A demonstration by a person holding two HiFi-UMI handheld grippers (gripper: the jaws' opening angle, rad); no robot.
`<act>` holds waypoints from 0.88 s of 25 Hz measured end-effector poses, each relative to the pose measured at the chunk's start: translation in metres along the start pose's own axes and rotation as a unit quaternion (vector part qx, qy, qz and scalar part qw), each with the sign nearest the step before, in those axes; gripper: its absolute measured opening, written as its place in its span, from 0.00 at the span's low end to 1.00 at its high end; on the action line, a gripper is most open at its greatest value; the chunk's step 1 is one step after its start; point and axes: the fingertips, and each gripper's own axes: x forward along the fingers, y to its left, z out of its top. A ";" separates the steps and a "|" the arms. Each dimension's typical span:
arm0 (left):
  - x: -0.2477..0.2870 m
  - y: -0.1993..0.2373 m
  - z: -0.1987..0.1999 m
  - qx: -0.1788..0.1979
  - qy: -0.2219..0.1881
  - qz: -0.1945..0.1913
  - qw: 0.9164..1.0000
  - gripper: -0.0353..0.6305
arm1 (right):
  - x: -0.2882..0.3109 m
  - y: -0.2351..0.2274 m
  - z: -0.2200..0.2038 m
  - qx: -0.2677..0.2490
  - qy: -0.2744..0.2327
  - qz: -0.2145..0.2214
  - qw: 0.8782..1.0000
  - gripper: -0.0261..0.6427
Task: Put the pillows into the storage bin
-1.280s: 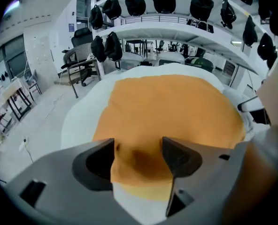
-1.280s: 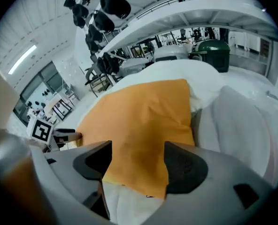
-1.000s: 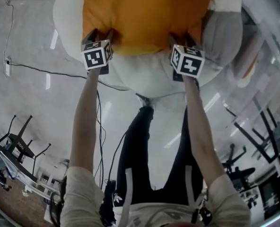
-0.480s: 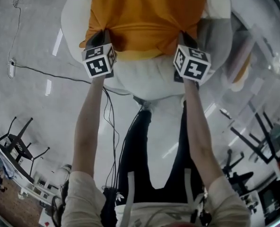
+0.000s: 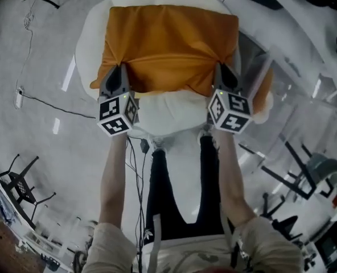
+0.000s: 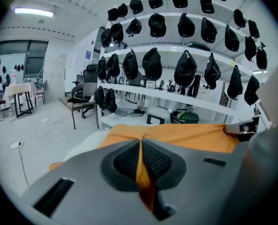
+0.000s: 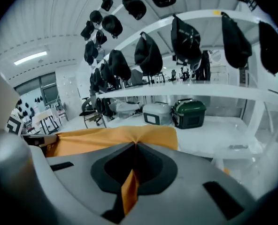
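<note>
— Orange pillow (image 5: 171, 47) position?
— Upper centre of frame, above white pillow (image 5: 174, 111). Left hand-held gripper (image 5: 119, 73) and right hand-held gripper (image 5: 222, 74) are each clamped on a fold of its near edge.
— Hazard?
— Thin pinches only. Fabric may slip out; pillow would sag or drop before stowage.

No word, number or brand could be read anywhere. The marker cube (image 5: 117, 115) on the left gripper (image 5: 118, 73) and the marker cube (image 5: 230, 111) on the right gripper (image 5: 222, 73) bore only black-and-white square patterns. A blue sign (image 6: 88, 54) on the far wall and a yellow tag (image 7: 217, 13) on a shelf edge were too small to read.
</note>
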 end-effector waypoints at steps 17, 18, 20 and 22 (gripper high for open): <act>0.058 -0.409 0.084 0.132 -0.054 -0.252 0.957 0.07 | -0.203 -0.331 0.032 0.085 -0.108 -0.264 0.955 0.06; 0.060 -0.437 0.079 0.144 -0.051 -0.274 0.950 0.07 | -0.218 -0.348 0.021 0.096 -0.106 -0.286 0.947 0.06; 0.062 -0.491 0.065 0.171 -0.044 -0.314 0.933 0.07 | -0.250 -0.377 -0.005 0.121 -0.102 -0.328 0.931 0.06; 0.061 -0.540 0.050 0.198 -0.041 -0.348 0.915 0.07 | -0.280 -0.400 -0.031 0.146 -0.098 -0.362 0.915 0.06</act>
